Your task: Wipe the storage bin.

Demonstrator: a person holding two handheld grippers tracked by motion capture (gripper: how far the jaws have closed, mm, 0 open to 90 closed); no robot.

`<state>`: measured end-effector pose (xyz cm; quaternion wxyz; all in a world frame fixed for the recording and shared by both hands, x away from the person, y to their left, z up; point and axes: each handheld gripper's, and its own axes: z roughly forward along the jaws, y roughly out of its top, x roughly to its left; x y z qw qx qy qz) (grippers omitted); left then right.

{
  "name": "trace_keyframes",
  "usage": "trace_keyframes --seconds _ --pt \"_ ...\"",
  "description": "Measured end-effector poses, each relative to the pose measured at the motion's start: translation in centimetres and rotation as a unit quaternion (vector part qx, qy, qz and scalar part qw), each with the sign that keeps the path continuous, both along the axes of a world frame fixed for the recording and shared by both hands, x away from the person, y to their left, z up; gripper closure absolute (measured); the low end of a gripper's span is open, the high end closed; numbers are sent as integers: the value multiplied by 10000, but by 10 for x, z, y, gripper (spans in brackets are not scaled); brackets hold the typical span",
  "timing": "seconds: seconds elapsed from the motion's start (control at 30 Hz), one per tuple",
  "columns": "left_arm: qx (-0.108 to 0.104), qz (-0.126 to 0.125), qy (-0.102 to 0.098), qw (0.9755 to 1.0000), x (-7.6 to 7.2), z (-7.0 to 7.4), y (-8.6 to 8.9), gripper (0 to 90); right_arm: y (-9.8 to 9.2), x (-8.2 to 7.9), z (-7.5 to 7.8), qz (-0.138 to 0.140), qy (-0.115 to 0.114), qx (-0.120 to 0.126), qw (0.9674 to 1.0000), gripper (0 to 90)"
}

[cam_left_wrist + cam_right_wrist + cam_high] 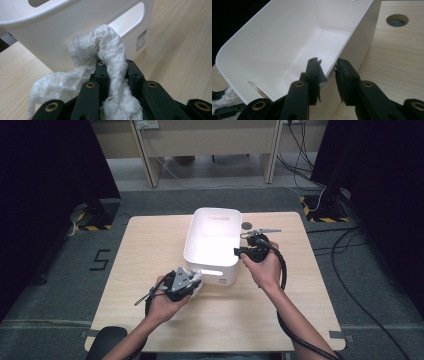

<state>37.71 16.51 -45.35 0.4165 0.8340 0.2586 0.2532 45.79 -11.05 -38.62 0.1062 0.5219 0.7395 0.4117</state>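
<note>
A white plastic bin (212, 263) stands in the middle of the wooden table (150, 250). My left gripper (192, 281) is at the bin's near left corner, shut on a white knitted cloth (197, 284). In the left gripper view the cloth (110, 47) runs up between the fingertips of the left gripper (116, 68) and bunches against the bin's outer wall (47, 37). My right gripper (239, 252) sits at the bin's right wall. Its jaws straddle the rim, one inside and one outside, and the right gripper (328, 69) grips that wall (359, 32). The bin's inside (287, 45) holds nothing.
A round cable hole (247, 225) lies in the tabletop just right of the bin's far corner. A barcode sticker (141, 40) is on the bin's side. Desk legs and cables (305, 150) stand on the floor beyond the table. Dark curtains flank both sides.
</note>
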Motion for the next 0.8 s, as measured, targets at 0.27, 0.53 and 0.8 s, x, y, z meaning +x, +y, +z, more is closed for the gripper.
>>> trace_keyframes --seconds 0.27,0.53,0.8 --pt "-60 8 -31 10000 -2 14 -5 752 0 0 0 -5 -1 -6 10000 724" --pt "-46 17 -6 10000 -1 16 -8 751 0 0 0 -1 -4 -9 10000 724" --pt "-65 -68 -6 10000 -2 17 -17 751 1 0 0 -6 -1 -1 10000 724"
